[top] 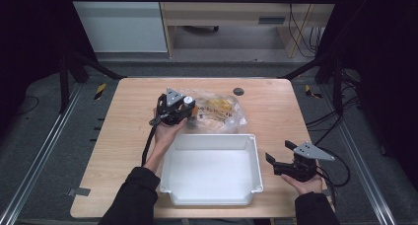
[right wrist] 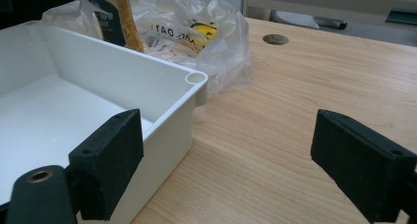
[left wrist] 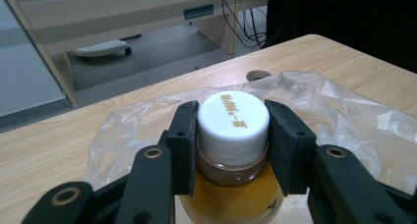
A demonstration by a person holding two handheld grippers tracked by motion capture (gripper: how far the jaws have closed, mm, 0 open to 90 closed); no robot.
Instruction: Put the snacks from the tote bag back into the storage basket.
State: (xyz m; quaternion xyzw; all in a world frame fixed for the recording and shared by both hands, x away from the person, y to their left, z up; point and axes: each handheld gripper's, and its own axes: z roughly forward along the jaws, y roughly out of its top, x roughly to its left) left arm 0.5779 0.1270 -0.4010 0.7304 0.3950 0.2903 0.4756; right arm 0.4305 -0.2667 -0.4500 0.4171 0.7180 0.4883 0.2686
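Left gripper pinches bottle by its white cap, behind white bin, over plastic bag. Right gripper spread wide (bare tabletop right of bin).

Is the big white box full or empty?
Empty. The white box shows a bare white floor in the high view; the bottle is outside it, clamped in the left gripper.

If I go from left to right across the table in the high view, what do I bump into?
Left gripper holding a bottle → clear plastic bag → right gripper beside the white tray, which sits nearer the person.
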